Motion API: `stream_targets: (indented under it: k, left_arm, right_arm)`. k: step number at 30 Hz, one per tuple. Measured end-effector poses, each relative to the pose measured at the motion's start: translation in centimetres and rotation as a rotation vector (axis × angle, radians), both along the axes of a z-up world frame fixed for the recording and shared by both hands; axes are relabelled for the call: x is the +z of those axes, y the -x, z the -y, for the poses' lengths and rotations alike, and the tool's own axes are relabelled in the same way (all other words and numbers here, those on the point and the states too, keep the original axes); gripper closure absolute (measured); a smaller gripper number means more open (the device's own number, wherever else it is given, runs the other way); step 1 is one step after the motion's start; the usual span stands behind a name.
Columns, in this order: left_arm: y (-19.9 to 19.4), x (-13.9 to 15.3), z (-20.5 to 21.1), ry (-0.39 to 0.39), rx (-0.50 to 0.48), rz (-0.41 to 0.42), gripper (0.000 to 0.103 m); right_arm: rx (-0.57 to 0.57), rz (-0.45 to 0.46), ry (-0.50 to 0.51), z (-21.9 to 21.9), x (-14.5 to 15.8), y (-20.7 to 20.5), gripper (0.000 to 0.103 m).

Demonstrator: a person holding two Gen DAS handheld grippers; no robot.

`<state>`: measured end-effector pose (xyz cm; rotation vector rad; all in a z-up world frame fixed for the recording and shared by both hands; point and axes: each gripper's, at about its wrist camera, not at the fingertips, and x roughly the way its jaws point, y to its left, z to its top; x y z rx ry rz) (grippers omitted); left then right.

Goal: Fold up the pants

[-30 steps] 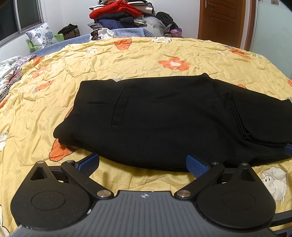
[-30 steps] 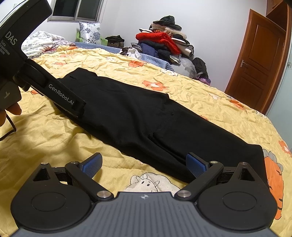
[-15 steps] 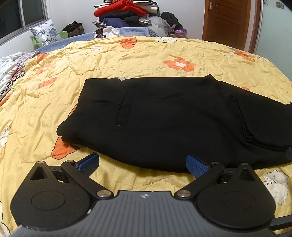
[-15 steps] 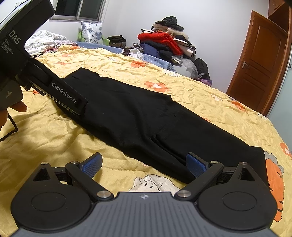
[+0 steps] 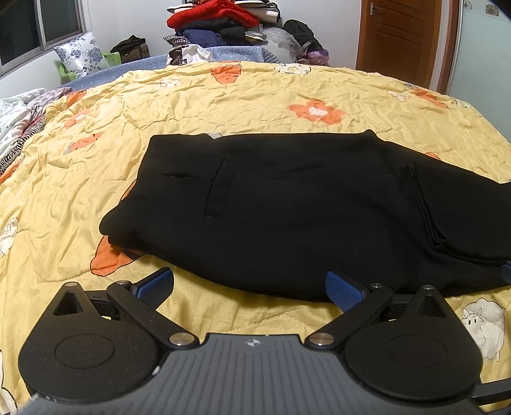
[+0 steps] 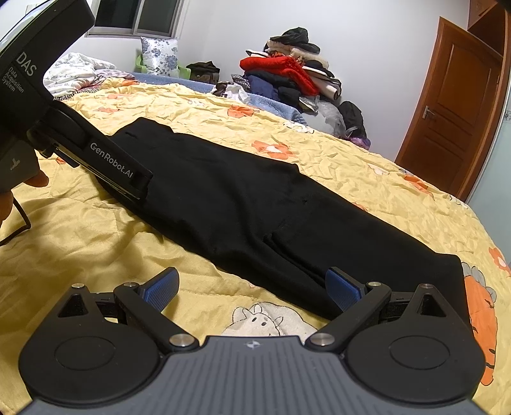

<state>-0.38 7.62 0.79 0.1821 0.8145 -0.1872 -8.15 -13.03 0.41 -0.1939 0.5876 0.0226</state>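
I see even indoor light, dark window (image 5: 41, 28), soft shadows, sharp focus, strong fisheye bending at edges

1. The pants (image 5: 287, 207) are matt black cloth, soft and a little fuzzy, with stitched pocket seams.
2. The quilt (image 5: 223, 105) under the pants is thin yellow cloth, wrinkled, with a slight sheen (the printed flowers are orange).
3. The left gripper (image 5: 250, 285) has a matt black plastic body, a ribbed grey top and shiny metal pins; its pads (image 5: 343, 289) are blue with a rough grain.
4. The door (image 6: 447, 111) behind the quilt is brown wood, smooth and a little glossy.
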Motion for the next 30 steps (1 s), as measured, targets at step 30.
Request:
stream_targets:
  k: [30]
  left_arm:
    - [-0.1, -0.29, -0.06, -0.005, 0.006, -0.017, 0.0]
  right_arm:
    - [-0.002, 0.003, -0.002, -0.14, -0.01, 0.07, 0.004]
